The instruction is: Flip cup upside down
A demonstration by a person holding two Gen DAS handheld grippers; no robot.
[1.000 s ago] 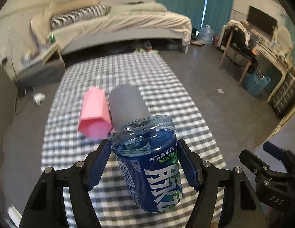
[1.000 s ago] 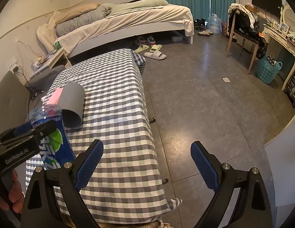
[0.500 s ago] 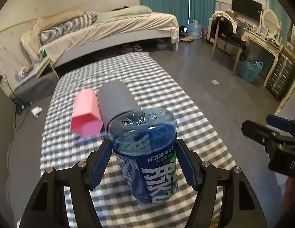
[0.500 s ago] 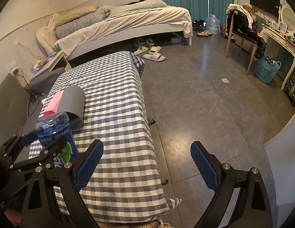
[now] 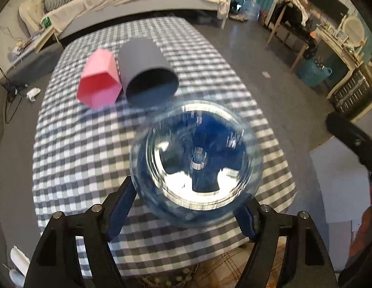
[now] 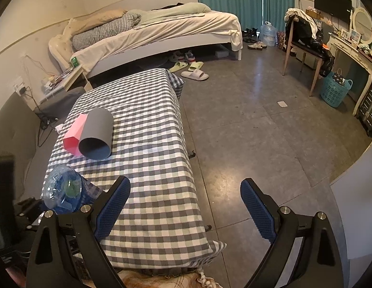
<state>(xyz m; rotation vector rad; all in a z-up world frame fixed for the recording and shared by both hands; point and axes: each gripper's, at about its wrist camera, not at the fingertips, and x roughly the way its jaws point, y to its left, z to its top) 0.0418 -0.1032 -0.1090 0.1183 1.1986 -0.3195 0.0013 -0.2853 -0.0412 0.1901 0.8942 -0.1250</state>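
My left gripper (image 5: pixel 186 196) is shut on a clear plastic cup with a blue label (image 5: pixel 196 156). It holds the cup above the near end of the chequered table (image 5: pixel 78 156). The cup is tipped so that one round end faces the lens, and I cannot tell which end. In the right wrist view the same cup (image 6: pixel 62 190) sits tilted at the lower left. My right gripper (image 6: pixel 184 182) is open and empty beyond the table's right edge, over the floor.
A grey cup (image 5: pixel 147 72) and a pink hexagonal cup (image 5: pixel 99 81) lie on their sides, touching, at mid-table, mouths toward me. A bed (image 6: pixel 162 31) stands behind the table, with slippers (image 6: pixel 194 74) on the floor. A chair (image 6: pixel 303 45) and a basket (image 6: pixel 334 91) stand at the right.
The left gripper has turned the blue-labelled cup from standing with its label side showing to pointing one end at the lens. The right gripper has stayed open and hardly moved.
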